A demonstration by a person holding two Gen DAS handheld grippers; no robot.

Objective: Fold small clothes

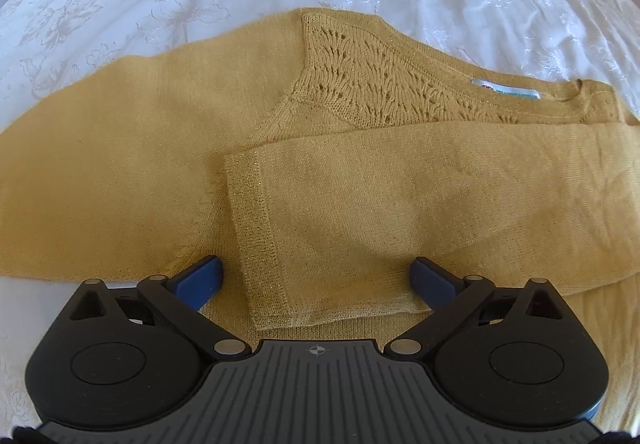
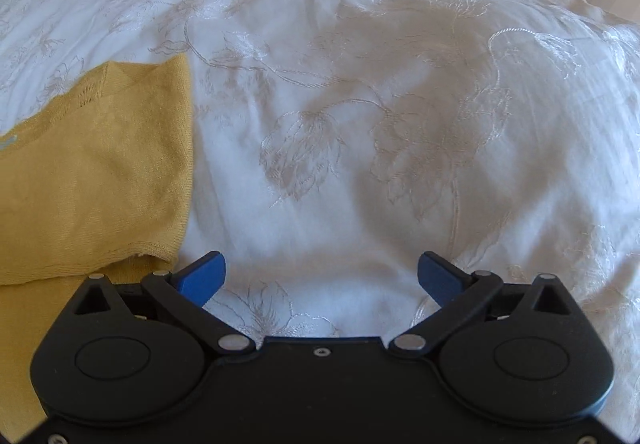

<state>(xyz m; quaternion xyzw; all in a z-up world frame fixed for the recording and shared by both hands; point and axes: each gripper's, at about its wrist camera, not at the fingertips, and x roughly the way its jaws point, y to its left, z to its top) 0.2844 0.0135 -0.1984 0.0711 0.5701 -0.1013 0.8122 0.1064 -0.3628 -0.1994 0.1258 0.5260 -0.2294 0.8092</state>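
A mustard knit sweater [image 1: 168, 147] lies flat on the bed's white embroidered bedspread [image 2: 360, 123], one sleeve [image 1: 360, 211] already laid across the body so the garment narrows toward a tidy rectangle. The left tongs [image 1: 316, 280] hover spread wide over that sleeve's cuff, gripping nothing. The right tongs [image 2: 320, 276] gape empty above bare spread, just beside the sweater's folded side edge. Open bedspread lies to the right and beyond the neckline, leaving room to sweep.
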